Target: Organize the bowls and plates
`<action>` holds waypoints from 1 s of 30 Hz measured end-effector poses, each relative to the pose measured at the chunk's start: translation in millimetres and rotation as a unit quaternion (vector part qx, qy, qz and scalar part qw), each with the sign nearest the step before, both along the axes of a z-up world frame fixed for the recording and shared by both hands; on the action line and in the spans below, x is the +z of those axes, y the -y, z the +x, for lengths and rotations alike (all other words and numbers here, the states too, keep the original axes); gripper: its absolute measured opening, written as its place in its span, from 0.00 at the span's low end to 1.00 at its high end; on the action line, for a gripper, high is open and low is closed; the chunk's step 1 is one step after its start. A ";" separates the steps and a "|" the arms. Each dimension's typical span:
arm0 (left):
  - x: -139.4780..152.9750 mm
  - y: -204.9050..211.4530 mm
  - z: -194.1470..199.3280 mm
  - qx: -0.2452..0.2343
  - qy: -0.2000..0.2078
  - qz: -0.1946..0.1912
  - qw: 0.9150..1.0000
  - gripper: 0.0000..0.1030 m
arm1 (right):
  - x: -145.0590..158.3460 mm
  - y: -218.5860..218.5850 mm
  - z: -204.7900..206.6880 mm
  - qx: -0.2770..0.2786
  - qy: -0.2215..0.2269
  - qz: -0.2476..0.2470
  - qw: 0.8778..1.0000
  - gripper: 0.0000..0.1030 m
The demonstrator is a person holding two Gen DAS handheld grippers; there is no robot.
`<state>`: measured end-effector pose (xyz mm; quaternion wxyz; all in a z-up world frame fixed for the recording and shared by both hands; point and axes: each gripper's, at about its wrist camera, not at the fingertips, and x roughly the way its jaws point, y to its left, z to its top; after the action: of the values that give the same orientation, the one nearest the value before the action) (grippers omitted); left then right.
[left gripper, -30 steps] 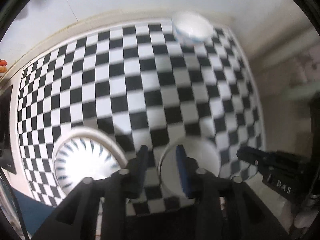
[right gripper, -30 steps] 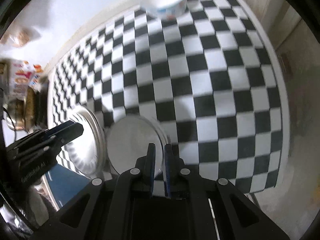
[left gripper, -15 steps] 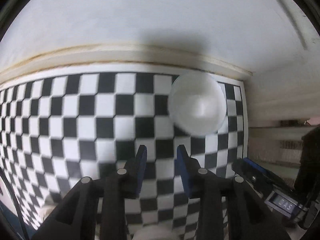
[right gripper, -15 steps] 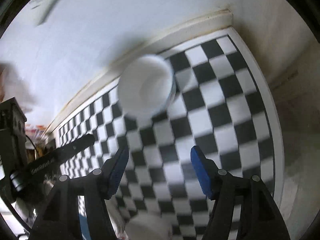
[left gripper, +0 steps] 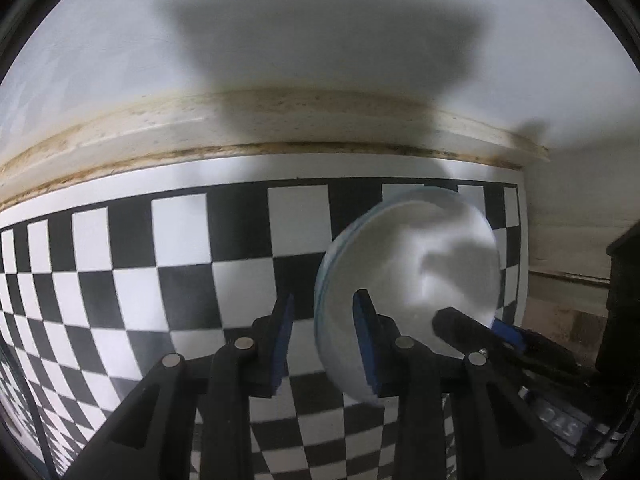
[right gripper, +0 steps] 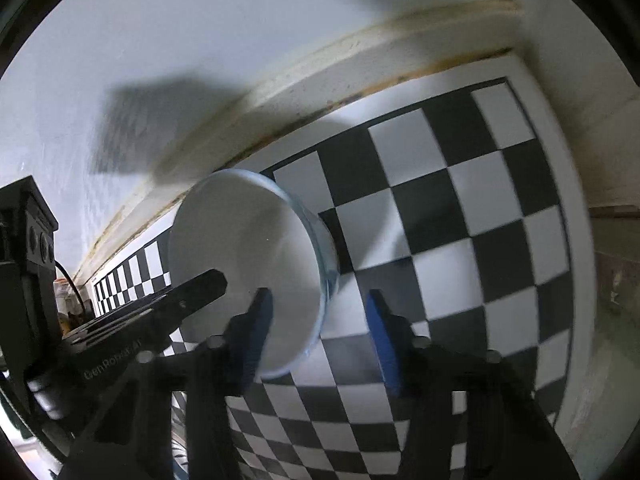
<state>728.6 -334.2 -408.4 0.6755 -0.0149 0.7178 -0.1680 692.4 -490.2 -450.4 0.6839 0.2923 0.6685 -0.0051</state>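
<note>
The white bowl (left gripper: 408, 280) is straddled at opposite rims by both grippers, jaws closing but not yet pressing. If the left gripper (left gripper: 322, 344) or right gripper (right gripper: 316, 336) is clamped unevenly, the bowl could be tipped — or slid off the checkered mat (right gripper: 480, 240).

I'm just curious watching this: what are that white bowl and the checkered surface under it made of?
The bowl looks like glazed ceramic or perhaps melamine: smooth white inside, with a faint bluish edge at the rim; blur leaves it open. The checkered surface looks like a flat printed sheet or mat, matte, with crisp black and white squares and a white border.

Both grippers (left gripper: 322, 314) (right gripper: 318, 312) steeply downward, closing.
</note>
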 end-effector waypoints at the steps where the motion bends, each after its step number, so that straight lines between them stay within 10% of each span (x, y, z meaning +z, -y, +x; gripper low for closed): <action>1: -2.1 0.9 0.7 0.001 0.000 0.000 1.000 0.18 | -3.8 -0.9 2.3 0.001 -0.003 0.000 1.000 0.26; 3: -2.2 3.1 -0.4 0.000 0.002 0.001 1.000 0.16 | -9.4 -1.8 5.2 0.001 -0.010 -0.016 1.000 0.14; 30: 87.5 -20.1 -71.9 -0.024 0.085 -0.013 0.996 0.16 | 71.5 -52.1 -39.4 0.039 0.043 -0.033 0.998 0.11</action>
<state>656.8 -314.2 -320.9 0.7298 0.0078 0.6554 -0.1945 653.0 -438.1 -378.8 0.7213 0.2428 0.6485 0.0120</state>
